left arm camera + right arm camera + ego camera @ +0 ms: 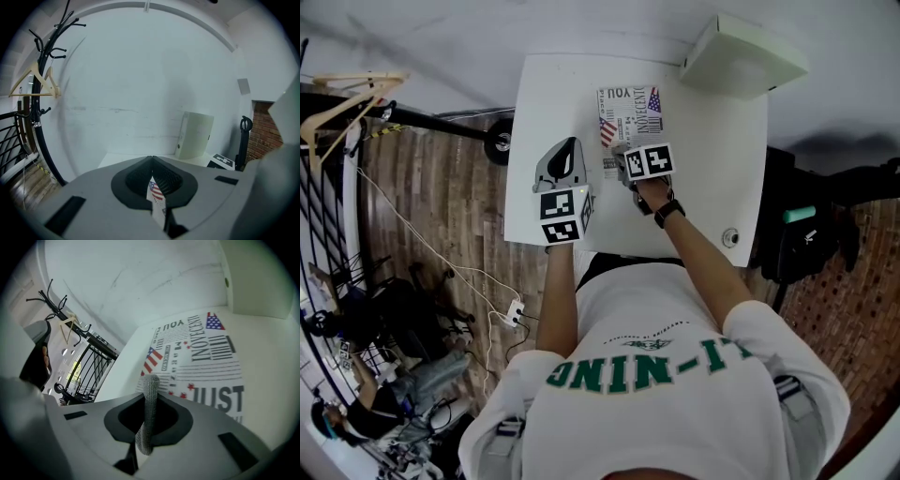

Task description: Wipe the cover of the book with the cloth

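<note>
The book [630,114], its cover printed with flags and black lettering, lies on the white table [712,169] toward the far edge. My right gripper [621,152] sits at the book's near edge, shut on a grey knit cloth [149,418] that stands up between its jaws. In the right gripper view the book cover [206,357] spreads just ahead of the right gripper [149,392]. My left gripper [570,145] is to the left of the book. In its own view the left gripper [152,161] is shut on a thin flag-printed edge of the book [156,192].
A white binder box [741,58] stands at the table's far right corner, just beyond the book. A small round object [731,238] lies near the right front edge. Left of the table are a coat rack [44,56] with a wooden hanger, and a railing.
</note>
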A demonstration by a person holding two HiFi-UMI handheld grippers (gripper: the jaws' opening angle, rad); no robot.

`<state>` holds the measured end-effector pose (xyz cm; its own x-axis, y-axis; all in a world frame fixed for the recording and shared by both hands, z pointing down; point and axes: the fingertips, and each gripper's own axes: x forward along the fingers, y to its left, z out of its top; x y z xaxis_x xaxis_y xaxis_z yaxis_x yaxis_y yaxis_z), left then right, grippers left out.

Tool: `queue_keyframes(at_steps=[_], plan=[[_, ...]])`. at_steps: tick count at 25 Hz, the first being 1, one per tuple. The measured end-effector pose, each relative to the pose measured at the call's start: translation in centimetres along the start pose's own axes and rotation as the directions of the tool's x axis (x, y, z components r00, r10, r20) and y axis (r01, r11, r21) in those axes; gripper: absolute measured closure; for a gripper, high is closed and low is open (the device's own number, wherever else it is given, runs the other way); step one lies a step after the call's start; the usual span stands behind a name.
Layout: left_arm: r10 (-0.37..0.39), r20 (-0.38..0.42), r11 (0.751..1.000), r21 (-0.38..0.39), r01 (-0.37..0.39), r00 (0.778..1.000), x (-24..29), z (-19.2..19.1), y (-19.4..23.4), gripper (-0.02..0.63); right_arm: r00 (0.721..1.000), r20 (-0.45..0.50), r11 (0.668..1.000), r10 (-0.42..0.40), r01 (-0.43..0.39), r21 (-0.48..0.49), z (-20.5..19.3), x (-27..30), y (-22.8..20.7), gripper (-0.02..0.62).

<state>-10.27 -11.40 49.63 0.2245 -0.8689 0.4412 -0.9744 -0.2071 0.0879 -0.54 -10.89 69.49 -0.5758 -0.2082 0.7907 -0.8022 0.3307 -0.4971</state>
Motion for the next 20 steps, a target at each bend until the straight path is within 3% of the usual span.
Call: queue_keyframes(at_steps=[7, 15, 17, 20], plan=[[-0.065, 0.000, 0.998, 0.016, 0.065, 0.998, 1.6, 0.5, -2.4, 0.592, 0.990, 0.083, 0.984, -0.118, 0.105, 0.143, -0.6, -6.0, -8.5, 0.563], [-0.078, 0.013, 0.997, 0.025, 0.078, 0.997, 1.4, 1.1, -2.8, 0.592, 0.976, 0.133, 0.961, -0.172, 0.137, 0.241, -0.7, -7.4, -10.3, 0.563], [-0.065, 0.015, 0.998, 0.022, 0.064, 0.998, 0.9, 1.1, -2.2, 0.592, 0.982, 0.123, 0.970, -0.143, 0.115, 0.215, -0.8, -6.9, -8.7, 0.563], [-0.043, 0.013, 0.999, 0.015, 0.043, 0.999, 0.3, 0.7, -1.3, 0.592, 0.994, 0.107, 0.992, -0.004, -0.009, 0.123, -1.2, -4.8, -2.9, 0.563]])
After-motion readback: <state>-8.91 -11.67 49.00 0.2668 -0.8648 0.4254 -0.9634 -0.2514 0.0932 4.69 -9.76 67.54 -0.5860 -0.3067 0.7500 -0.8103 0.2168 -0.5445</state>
